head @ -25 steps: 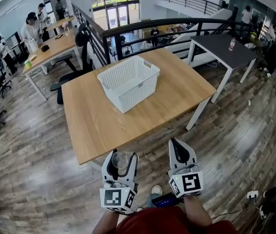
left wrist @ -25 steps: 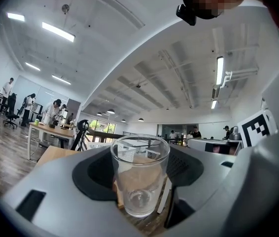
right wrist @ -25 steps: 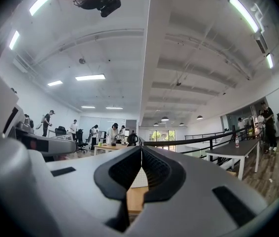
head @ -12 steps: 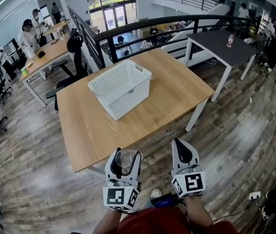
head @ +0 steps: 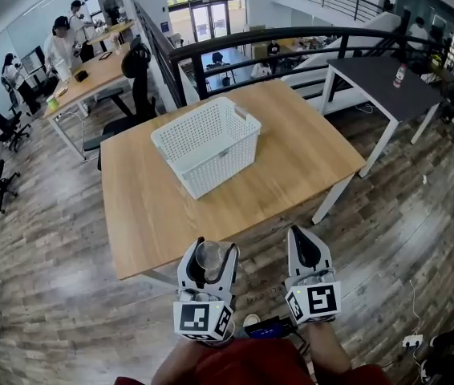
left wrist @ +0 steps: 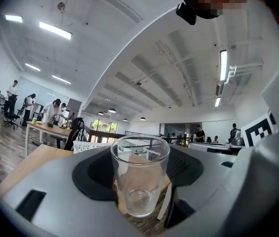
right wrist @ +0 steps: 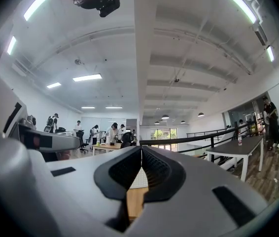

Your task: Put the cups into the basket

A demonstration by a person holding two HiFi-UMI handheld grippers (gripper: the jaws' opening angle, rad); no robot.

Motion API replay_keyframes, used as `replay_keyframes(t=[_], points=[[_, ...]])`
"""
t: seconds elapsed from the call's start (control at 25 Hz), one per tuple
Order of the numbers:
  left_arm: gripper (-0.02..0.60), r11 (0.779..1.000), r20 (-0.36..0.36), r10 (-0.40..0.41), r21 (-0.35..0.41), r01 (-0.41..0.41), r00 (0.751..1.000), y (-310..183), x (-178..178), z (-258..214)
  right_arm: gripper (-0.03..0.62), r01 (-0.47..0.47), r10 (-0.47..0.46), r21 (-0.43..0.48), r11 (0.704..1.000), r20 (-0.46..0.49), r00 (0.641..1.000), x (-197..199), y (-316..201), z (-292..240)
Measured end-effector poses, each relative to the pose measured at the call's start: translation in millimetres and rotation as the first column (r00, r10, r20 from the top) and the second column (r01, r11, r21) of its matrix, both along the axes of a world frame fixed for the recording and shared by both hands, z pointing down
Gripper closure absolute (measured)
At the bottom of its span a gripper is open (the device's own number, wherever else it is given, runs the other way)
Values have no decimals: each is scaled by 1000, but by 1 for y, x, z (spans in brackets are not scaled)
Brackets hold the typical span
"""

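Note:
A clear glass cup (head: 208, 258) (left wrist: 139, 174) stands upright between the jaws of my left gripper (head: 208, 255) (left wrist: 139, 179), which is shut on it just short of the near edge of the wooden table (head: 163, 207). My right gripper (head: 307, 249) (right wrist: 140, 169) is beside it, shut and holding nothing. A white perforated basket (head: 208, 144) sits on the table's far half, ahead of both grippers; its rim (left wrist: 87, 145) shows behind the cup in the left gripper view. Both grippers point level toward the table.
A dark grey table (head: 379, 77) with a bottle (head: 399, 74) stands at the right beyond a black railing (head: 291, 34). At the back left are desks (head: 91, 74), office chairs (head: 135, 70) and several people (head: 58, 46). Wood-plank floor surrounds the table.
Both grippers have moved forward toward the table's near edge, the cup still in the left one. The view has shifted, so table and basket sit slightly differently in frame.

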State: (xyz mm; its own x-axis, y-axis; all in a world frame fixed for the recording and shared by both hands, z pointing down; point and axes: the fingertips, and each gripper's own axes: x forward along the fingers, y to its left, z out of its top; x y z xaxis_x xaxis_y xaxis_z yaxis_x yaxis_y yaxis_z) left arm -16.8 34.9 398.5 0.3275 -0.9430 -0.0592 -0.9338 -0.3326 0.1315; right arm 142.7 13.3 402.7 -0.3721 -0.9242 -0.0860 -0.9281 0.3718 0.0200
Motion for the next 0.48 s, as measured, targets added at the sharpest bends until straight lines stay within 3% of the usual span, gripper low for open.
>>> replay_keyframes(t=[0.48], points=[[296,999,-24,-40,10,40,999,-33,-27,-1,583,64,-64,-4,998,-27,998,-38,-45,0]])
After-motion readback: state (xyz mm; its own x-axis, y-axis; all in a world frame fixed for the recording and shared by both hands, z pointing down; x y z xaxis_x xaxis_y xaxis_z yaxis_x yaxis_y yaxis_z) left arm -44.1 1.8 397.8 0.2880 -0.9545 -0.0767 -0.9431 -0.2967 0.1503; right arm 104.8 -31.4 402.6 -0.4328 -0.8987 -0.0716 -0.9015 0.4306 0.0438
